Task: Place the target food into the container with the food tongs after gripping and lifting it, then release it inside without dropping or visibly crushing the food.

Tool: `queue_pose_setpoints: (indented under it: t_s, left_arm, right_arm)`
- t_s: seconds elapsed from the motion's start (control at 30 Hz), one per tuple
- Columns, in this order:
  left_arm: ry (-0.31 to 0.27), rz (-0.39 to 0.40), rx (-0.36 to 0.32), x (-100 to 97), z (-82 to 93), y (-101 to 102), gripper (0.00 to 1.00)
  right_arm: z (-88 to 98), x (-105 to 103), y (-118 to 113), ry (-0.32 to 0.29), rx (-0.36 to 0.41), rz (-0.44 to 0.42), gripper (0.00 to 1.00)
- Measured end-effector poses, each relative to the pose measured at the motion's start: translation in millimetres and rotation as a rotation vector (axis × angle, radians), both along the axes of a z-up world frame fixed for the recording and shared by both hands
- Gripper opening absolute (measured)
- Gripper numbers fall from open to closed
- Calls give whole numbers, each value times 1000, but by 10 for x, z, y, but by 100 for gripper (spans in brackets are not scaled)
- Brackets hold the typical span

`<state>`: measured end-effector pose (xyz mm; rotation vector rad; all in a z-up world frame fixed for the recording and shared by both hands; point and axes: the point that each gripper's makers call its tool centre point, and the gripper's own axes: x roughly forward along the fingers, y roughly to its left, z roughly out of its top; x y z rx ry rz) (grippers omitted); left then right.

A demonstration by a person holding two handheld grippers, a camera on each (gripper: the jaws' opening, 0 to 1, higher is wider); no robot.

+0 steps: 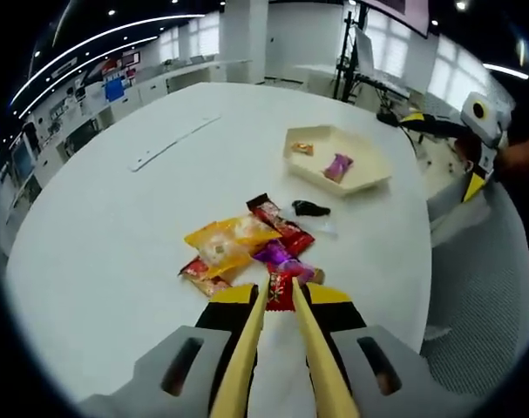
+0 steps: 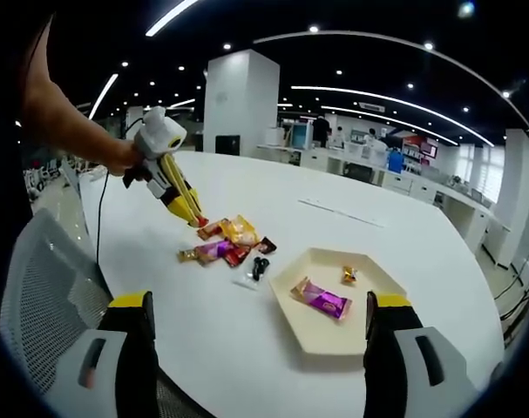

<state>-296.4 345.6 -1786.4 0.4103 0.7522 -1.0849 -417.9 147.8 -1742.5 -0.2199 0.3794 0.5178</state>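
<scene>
- Right now my left gripper (image 1: 281, 292) has its yellow tongs (image 1: 277, 348) nearly closed on a small red wrapped candy (image 1: 280, 292) at the snack pile's (image 1: 247, 248) edge on the white table (image 1: 116, 235).
- My right gripper's (image 2: 255, 322) jaws stand wide apart.
- Well apart sits the cream hexagonal tray (image 2: 334, 300), holding a purple wrapped candy (image 2: 320, 300) and a small orange one (image 2: 349, 275).

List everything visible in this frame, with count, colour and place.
table: one, white, round, under everything
tray: one, cream, hexagonal, beyond the pile
snacks in tray: two, purple and orange
snack pile: several packets, yellow, red, purple, table centre
black item: one, between pile and tray
mesh chair: one, grey, at table edge
left tongs: yellow, tips at a red packet
right gripper: open, over the table edge
</scene>
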Motion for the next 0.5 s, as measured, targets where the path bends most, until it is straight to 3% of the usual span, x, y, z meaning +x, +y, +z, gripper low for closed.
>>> queue_pose_setpoints:
  t_s: [0.23, 0.5]
  left_arm:
    - [-29, 14, -23, 72, 112, -148, 16]
    - [-39, -44, -33, 77, 219, -450, 16]
  right_arm:
    - [-4, 1, 7, 1, 1, 1, 99]
    - [2, 4, -4, -1, 2, -5, 98]
